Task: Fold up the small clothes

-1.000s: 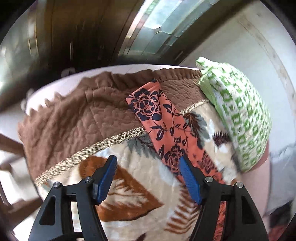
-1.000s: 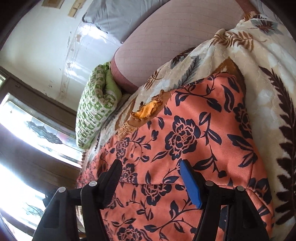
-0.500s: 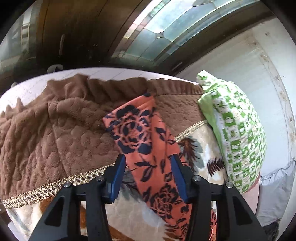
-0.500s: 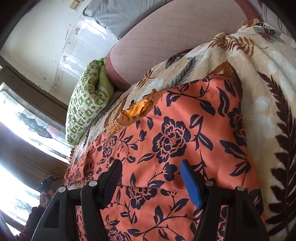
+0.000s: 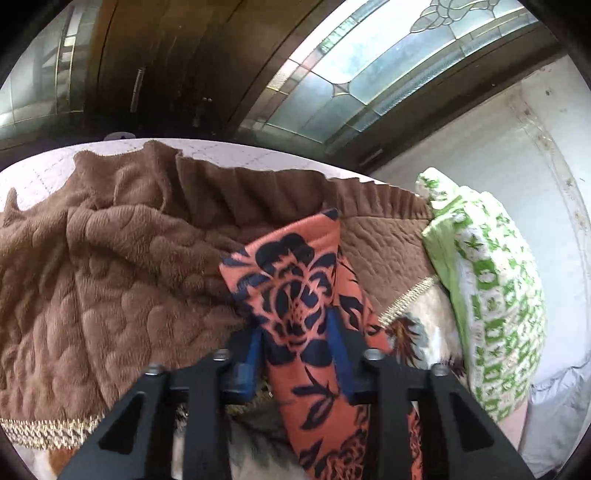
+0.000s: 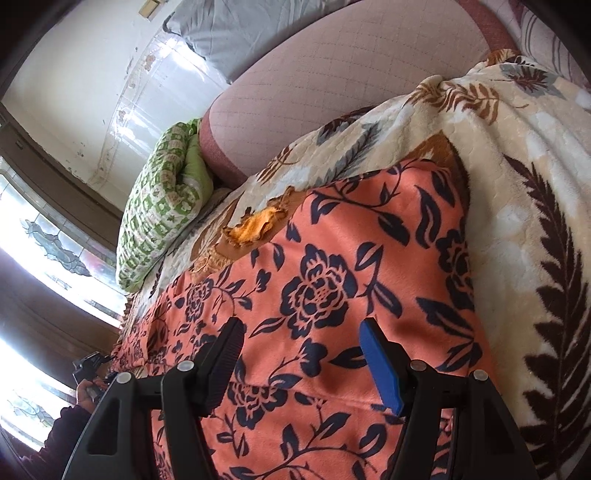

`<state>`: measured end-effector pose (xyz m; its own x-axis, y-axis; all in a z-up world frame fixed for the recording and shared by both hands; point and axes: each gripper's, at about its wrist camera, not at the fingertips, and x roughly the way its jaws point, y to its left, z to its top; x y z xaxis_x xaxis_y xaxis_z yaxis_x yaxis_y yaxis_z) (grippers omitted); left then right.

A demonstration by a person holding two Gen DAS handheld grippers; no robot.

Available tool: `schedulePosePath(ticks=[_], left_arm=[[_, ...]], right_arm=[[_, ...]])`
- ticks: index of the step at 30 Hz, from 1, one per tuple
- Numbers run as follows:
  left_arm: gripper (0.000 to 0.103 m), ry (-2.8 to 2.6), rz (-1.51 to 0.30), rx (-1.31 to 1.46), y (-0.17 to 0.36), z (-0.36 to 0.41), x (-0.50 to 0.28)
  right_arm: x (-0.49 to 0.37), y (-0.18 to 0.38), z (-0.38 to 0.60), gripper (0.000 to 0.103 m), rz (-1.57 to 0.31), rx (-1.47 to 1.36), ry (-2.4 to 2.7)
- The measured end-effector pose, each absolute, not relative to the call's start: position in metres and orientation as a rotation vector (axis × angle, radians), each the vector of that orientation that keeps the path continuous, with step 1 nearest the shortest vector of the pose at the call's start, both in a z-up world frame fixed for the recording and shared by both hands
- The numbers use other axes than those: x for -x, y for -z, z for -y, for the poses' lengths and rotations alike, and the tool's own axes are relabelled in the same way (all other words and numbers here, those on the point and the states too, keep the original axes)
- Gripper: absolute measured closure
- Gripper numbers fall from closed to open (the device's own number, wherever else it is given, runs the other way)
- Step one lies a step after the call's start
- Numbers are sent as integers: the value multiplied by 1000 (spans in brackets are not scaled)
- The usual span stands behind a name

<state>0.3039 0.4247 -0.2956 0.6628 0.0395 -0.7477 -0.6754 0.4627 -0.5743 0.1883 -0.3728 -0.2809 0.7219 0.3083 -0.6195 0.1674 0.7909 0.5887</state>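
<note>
An orange garment with a dark navy flower print (image 6: 332,295) lies spread on a cream leaf-patterned blanket (image 6: 517,184). In the left wrist view its narrow far end (image 5: 295,280) stands up between my left gripper's (image 5: 295,343) blue pads, which are closed onto it. My right gripper (image 6: 301,343) hovers open just above the wide part of the garment, its fingers apart and holding nothing. The left hand with its gripper shows small at the far end in the right wrist view (image 6: 88,369).
A brown quilted blanket border (image 5: 110,266) with gold trim lies under the far end. A green and white patterned pillow (image 5: 491,295) (image 6: 159,206) sits beside the garment. A pink mattress (image 6: 314,92), a grey pillow (image 6: 236,29) and stained-glass windows (image 5: 388,62) lie beyond.
My left gripper moved forward along the garment to its far end and closed on it, lifting it. The right gripper stayed open over the wide part.
</note>
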Motion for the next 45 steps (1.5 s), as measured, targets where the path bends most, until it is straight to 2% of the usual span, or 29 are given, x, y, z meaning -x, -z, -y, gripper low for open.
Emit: schedulePosePath(ticks=[1, 3, 8, 12, 20, 24, 28, 29, 30, 31, 32, 33, 34, 38, 45], left_arm=[[81, -503, -728, 996, 295, -424, -305], [95, -502, -713, 982, 292, -421, -307], [97, -423, -653, 838, 248, -390, -316], [98, -291, -656, 668, 196, -337, -325], [98, 89, -689, 372, 106, -141, -310], [98, 273, -707, 315, 87, -36, -292], [98, 474, -785, 336, 91, 86, -272], [96, 511, -811, 327, 96, 110, -267], [84, 556, -859, 298, 105, 143, -261], [72, 587, -896, 273, 112, 162, -256], [44, 614, -933, 249, 119, 176, -252], [38, 637, -957, 232, 127, 186, -246], [38, 653, -950, 231, 130, 187, -239], [35, 626, -926, 221, 144, 155, -234], [34, 314, -842, 177, 178, 33, -252]], right_arm=[[-189, 281, 373, 35, -776, -663, -76], [-190, 281, 373, 35, -773, -647, -65], [-186, 272, 377, 35, -730, -636, -45], [-179, 263, 384, 35, -688, -662, -35], [-163, 242, 401, 35, -613, -726, -18], [-149, 233, 416, 35, -564, -789, -16], [-142, 231, 425, 35, -540, -826, -17], [-141, 232, 427, 35, -537, -836, -25], [-142, 233, 429, 35, -535, -848, -35], [-142, 234, 430, 35, -534, -862, -46], [-143, 236, 432, 35, -537, -878, -59], [-144, 238, 433, 33, -542, -902, -76], [-145, 240, 435, 29, -543, -930, -92], [-146, 243, 437, 24, -540, -979, -155], [-165, 266, 418, 24, -684, -965, -115]])
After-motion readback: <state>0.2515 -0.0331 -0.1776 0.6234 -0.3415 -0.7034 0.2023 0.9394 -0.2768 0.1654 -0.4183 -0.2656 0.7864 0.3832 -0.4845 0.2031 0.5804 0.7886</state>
